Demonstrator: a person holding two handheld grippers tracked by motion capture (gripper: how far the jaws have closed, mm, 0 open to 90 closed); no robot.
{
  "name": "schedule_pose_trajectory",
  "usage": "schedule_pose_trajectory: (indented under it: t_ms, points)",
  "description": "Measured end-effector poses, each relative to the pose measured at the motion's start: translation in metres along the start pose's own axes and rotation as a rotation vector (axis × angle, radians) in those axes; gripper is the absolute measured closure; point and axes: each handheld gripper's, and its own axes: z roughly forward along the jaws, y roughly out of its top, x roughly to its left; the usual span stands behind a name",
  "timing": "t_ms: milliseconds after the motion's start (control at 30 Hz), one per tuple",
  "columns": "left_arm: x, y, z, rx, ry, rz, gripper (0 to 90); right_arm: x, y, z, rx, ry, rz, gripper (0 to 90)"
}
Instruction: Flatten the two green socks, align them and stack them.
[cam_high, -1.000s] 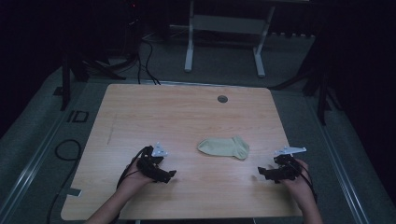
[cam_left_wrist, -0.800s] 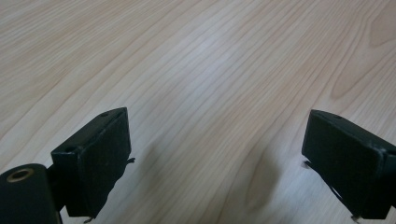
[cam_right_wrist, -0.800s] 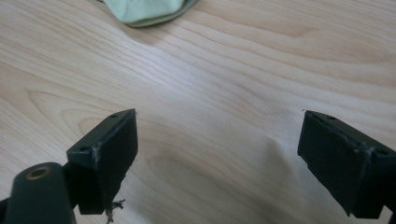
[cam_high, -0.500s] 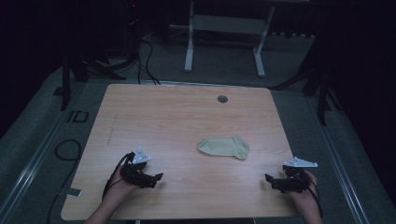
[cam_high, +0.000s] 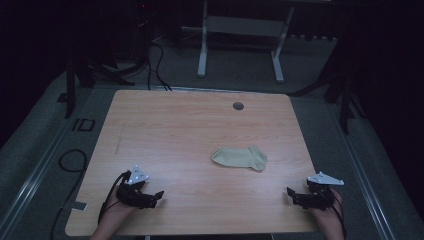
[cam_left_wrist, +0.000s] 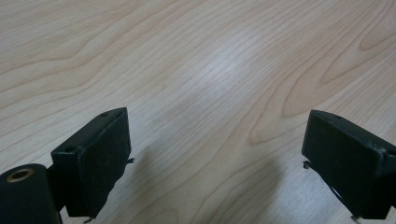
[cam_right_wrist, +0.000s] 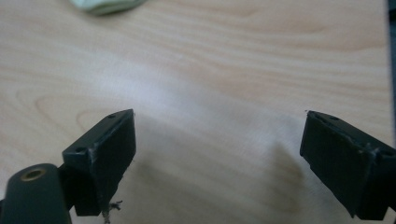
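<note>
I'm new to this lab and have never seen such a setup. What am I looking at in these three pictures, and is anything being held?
No robot here: a person sits at a wooden table and holds a tool in each hand. The left hand-held gripper and the right hand-held gripper each have two black jaws. The high view comes from a fixed camera above, looking down on the table. The other two pictures come from small cameras riding on each tool, looking out between its jaws. In both, the jaws stand wide apart over bare wood, so nothing is held. On the table lies a pale sock, flat and untouched, nearer the right tool; its edge peeks in atop the right gripper view.
</note>
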Motion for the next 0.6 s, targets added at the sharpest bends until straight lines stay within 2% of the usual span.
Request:
schedule_pose_trajectory:
  t_ms: [133,200,300,433,500,600]
  points:
    - [-0.0001,-0.0027,-0.0024,-0.021,0.029,-0.013,7.7,-0.0005,-0.0009,-0.0008,-0.025,-0.029,-0.003,10.5]
    - [0.0008,-0.0037,-0.0029,-0.036,0.058,-0.019,7.7,-0.0006,-0.0012,-0.0005,-0.029,-0.046,-0.001,10.5]
    - [0.0029,-0.0051,-0.0045,-0.062,0.086,-0.059,7.7,0.0005,-0.0012,0.0002,-0.038,-0.061,-0.013,10.5]
    - [0.0036,-0.0068,-0.0055,-0.080,0.135,-0.076,7.7,0.0018,-0.0009,0.0011,-0.056,-0.071,-0.024,10.5]
    - [0.0036,-0.0068,-0.0055,-0.080,0.135,-0.076,7.7,0.0015,-0.0010,0.0013,-0.057,-0.074,-0.021,10.5]
    - [0.0047,-0.0086,-0.0062,-0.094,0.168,-0.091,7.7,-0.0002,-0.0022,0.0006,-0.064,-0.082,-0.020,10.5]
